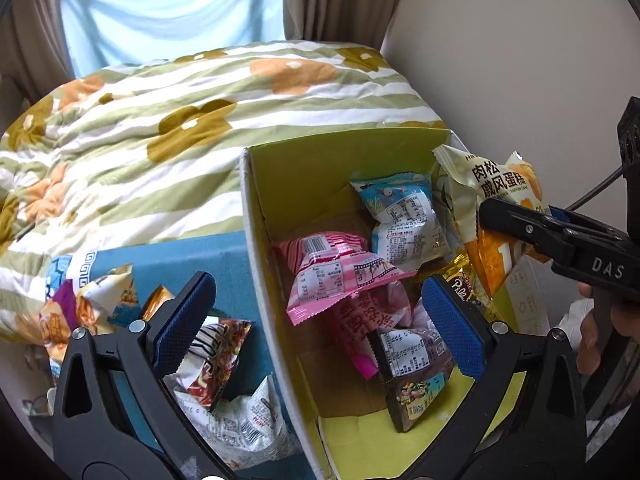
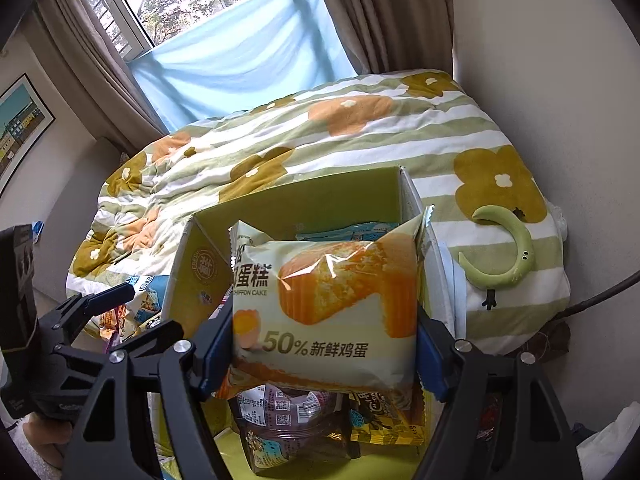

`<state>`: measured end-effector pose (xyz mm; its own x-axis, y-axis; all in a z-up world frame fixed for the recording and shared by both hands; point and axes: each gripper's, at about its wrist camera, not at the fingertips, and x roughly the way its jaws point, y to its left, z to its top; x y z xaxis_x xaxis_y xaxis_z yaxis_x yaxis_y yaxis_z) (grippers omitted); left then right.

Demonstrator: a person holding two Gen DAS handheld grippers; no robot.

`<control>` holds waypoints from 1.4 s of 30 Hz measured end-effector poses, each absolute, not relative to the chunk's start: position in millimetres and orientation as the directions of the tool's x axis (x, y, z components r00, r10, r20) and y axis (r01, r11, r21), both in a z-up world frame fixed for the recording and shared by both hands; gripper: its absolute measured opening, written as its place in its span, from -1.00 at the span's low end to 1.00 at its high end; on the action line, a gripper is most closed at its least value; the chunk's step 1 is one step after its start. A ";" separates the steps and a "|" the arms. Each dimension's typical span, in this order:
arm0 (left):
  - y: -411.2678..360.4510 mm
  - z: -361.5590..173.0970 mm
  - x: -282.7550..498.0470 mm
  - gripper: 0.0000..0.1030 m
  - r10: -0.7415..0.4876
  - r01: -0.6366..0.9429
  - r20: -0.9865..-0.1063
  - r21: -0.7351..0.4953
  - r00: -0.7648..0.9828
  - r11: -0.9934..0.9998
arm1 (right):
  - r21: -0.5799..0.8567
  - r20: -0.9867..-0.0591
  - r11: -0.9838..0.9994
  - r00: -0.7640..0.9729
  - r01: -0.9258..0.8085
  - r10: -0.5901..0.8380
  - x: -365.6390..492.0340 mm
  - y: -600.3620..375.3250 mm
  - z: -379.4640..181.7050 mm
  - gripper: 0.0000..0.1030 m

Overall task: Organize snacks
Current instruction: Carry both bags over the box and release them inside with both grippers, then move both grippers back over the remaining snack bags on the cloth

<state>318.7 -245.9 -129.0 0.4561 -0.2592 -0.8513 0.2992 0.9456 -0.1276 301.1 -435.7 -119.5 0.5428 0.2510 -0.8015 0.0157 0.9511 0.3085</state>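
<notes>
A cardboard box [image 1: 280, 184] with a yellow-green inside stands on the bed and holds several snack packets, among them a pink packet [image 1: 340, 276], a light blue packet [image 1: 404, 216] and a dark packet [image 1: 416, 376]. My right gripper [image 2: 320, 344] is shut on a cream and orange chiffon cake packet [image 2: 332, 296] and holds it above the box [image 2: 304, 196]; the packet also shows in the left wrist view [image 1: 492, 200]. My left gripper [image 1: 320, 320] is open and empty, straddling the box's left wall. More loose packets [image 1: 224, 344] lie left of the box on a blue surface.
A flowered green-striped duvet [image 1: 160, 120] covers the bed behind the box. A green crescent toy [image 2: 504, 248] lies on a pillow right of the box. The wall [image 1: 520, 60] is close on the right, the curtained window [image 2: 224, 52] behind.
</notes>
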 end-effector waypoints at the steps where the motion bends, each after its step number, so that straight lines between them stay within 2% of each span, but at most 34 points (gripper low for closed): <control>1: -242.4 -129.0 317.8 0.98 -0.257 0.290 -0.851 -0.130 0.458 0.948 | 0.311 -0.801 0.950 0.541 0.010 0.256 305.5 -433.0 -119.7 0.41; 7: -226.4 -132.8 314.2 0.98 -0.230 0.254 -0.858 -0.121 0.459 0.960 | 0.307 -0.801 0.952 0.536 -0.018 0.268 331.1 -414.6 -127.4 0.46; 8: -224.6 -133.3 312.7 0.98 -0.227 0.248 -0.859 -0.121 0.458 0.961 | 0.305 -0.799 0.952 0.538 -0.024 0.270 335.4 -411.4 -128.5 0.53; 9: -222.8 -133.6 310.7 0.98 -0.223 0.244 -0.861 -0.120 0.457 0.963 | 0.304 -0.794 0.952 0.544 -0.031 0.271 338.0 -408.6 -129.2 0.72; 11: -218.8 -133.5 304.1 0.98 -0.211 0.234 -0.865 -0.112 0.456 0.966 | 0.284 -0.779 0.958 0.575 -0.033 0.251 336.8 -404.2 -126.7 0.95; 12: -216.7 -133.1 300.1 0.98 -0.209 0.233 -0.864 -0.110 0.458 0.966 | 0.277 -0.771 0.960 0.587 -0.040 0.247 333.8 -402.1 -124.6 0.97; 15: -213.1 -133.7 286.2 0.98 -0.194 0.227 -0.866 -0.097 0.460 0.969 | 0.276 -0.751 0.959 0.609 -0.062 0.256 318.0 -400.0 -120.7 0.97; 20: -210.4 -134.0 264.8 0.98 -0.199 0.214 -0.865 -0.109 0.461 0.971 | 0.262 -0.777 0.961 0.573 -0.084 0.262 295.2 -399.2 -120.8 0.97; 29: -203.3 -99.7 218.2 0.98 -0.189 0.194 -0.815 -0.096 0.547 0.976 | 0.237 -0.746 0.966 0.619 -0.101 0.247 245.9 -400.4 -88.1 0.97; 42: -128.5 -56.7 127.6 0.98 -0.060 0.007 -0.759 -0.073 0.648 0.997 | 0.190 -0.688 0.956 0.664 -0.223 0.291 185.7 -371.9 -48.9 0.98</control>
